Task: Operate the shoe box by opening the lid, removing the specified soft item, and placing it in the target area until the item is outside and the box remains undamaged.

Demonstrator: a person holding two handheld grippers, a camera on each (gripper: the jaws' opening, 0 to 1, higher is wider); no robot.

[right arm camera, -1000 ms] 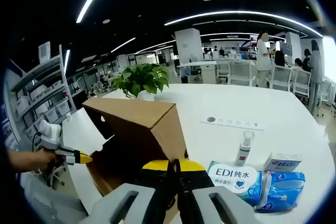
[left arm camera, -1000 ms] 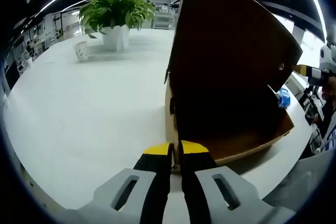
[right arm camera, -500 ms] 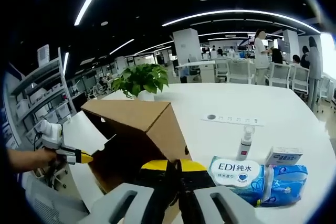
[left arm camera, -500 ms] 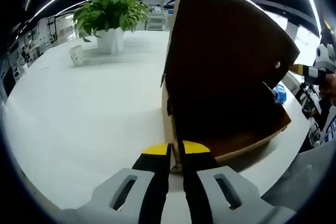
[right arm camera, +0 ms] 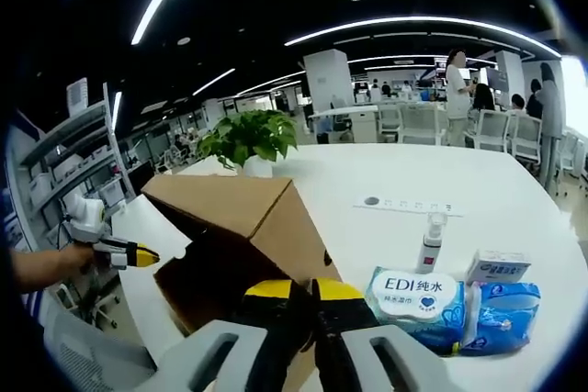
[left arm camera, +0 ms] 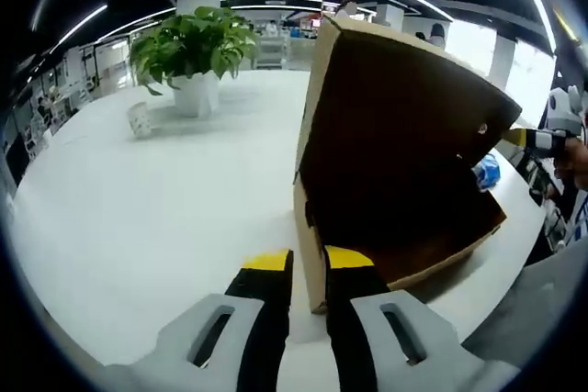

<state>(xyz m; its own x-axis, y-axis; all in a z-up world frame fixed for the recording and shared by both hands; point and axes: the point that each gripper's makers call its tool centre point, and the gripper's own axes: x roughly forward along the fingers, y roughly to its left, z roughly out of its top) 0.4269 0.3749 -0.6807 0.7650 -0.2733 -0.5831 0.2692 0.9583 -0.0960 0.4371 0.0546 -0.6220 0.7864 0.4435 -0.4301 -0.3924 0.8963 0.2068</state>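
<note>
**Lid up, left jaws apart at the box corner**

Right now the shoe box point(left arm camera: 404, 181) sits on the white worktop point(left arm camera: 156, 199) with its lid tipped up, dark inside facing the left gripper view. Left gripper point(left arm camera: 310, 262) is low at the box's near corner; its jaws stand a narrow gap apart with the corner edge of the wall just beyond and between the tips, not clearly pinched. In the right gripper view the same box point(right arm camera: 248, 236) lies just ahead and left of the right gripper point(right arm camera: 304, 293), whose jaws look closed together with the box's brown edge touching or just beyond the tips; cannot tell if cardboard is actually gripped. The left gripper point(right arm camera: 129, 252) shows there at the far left side of the box, so the two grippers are at opposite ends of the box's long axis.

Soft item inside the box: hidden, interior too dark to tell. Likely still in there, so the removal step is not yet done.

Judgement: the open mouth faces the left gripper, so the left one is better placed to reach in.

Also on the worktop: wet wipes pack point(right arm camera: 415, 298), blue pouch point(right arm camera: 501, 311), spray bottle point(right arm camera: 430, 240), small white carton point(right arm camera: 494, 266), potted plant point(left arm camera: 193, 52), paper cup point(left arm camera: 140, 118).
</note>
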